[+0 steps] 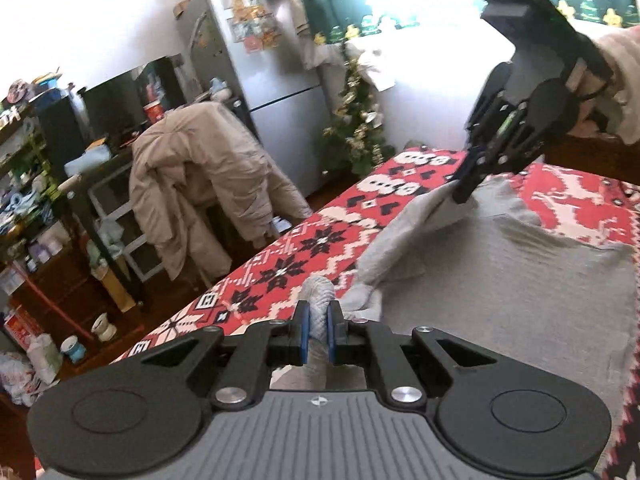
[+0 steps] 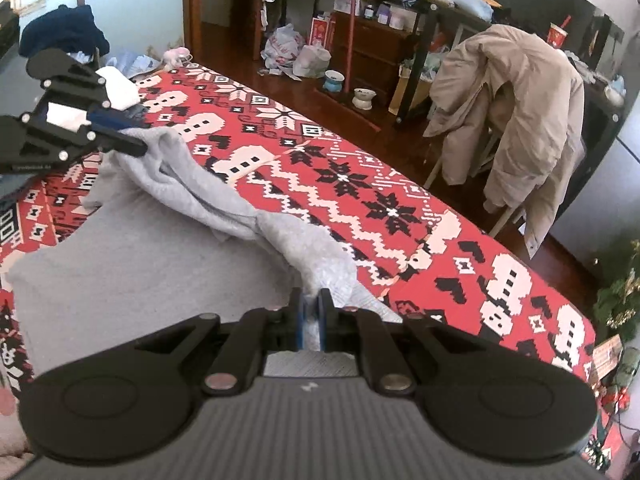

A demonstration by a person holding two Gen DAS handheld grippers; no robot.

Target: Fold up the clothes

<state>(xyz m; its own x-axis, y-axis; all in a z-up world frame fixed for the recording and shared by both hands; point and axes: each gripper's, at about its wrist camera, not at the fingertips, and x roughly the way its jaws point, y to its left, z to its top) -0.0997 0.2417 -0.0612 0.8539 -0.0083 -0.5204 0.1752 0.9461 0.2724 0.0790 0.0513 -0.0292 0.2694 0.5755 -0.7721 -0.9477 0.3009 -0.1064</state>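
No brand or writing can be read; the fridge [image 1: 256,80] has stickers on its door, too blurred to make out. On the right gripper [image 1: 466,192] only part of a light sleeve [image 1: 624,80] shows, rest of the person is cut off. The grey garment [image 1: 500,300] lies spread on the red patterned blanket [image 1: 312,248], near the blanket's long edge toward the chair with the beige jacket [image 1: 200,184]. The left gripper [image 1: 318,330] is clenched on a bunched fold of the garment, fabric seen btw. the blue pads. The right gripper is also closed on the same edge of the garment, further along, and that edge hangs lifted btw. the two grippers.
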